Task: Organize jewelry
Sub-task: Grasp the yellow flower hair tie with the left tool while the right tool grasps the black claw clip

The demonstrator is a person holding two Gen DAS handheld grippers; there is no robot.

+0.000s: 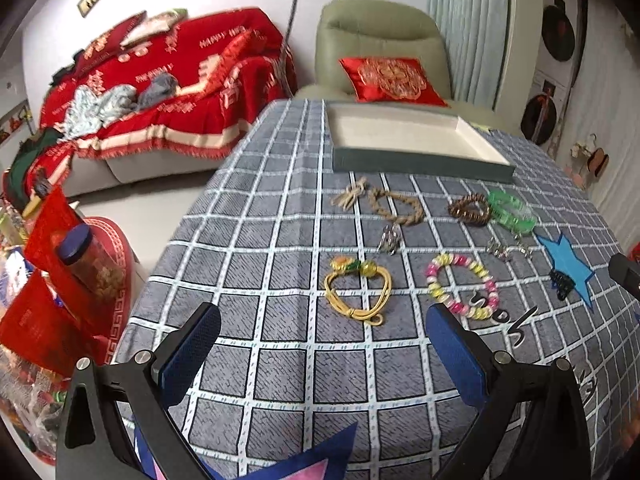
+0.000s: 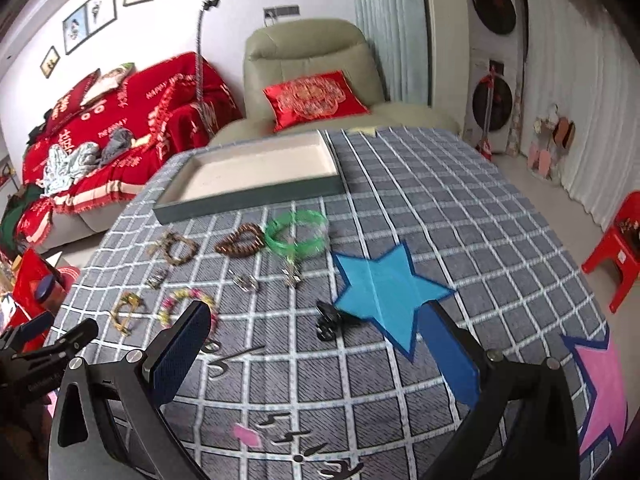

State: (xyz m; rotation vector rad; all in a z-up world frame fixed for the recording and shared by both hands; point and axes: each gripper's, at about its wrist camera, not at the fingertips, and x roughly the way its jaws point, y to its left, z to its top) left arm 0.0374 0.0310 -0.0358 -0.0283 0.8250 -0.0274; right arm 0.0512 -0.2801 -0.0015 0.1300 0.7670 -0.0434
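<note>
Left wrist view: five bracelets (image 1: pixel 358 294), three metal clips (image 1: pixel 390 238) and one tray (image 1: pixel 420 164) are seen on the table (image 1: pixel 280 380). Both tools, left tool (image 1: pixel 320 344) and right tool (image 2: pixel 320 340), are held wide open, gripping nothing.

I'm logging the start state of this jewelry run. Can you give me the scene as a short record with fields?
surface: table with blue-grey checked cloth
tray: white-lined tray, far side, nothing in it
bracelets: yellow cord bracelet, pink-yellow beaded bracelet, braided rope bracelet, brown bead bracelet, green bangle, all on the cloth
clip: black hair clip beside blue star patch
left gripper: open, holding nothing
right gripper: open, holding nothing
</note>
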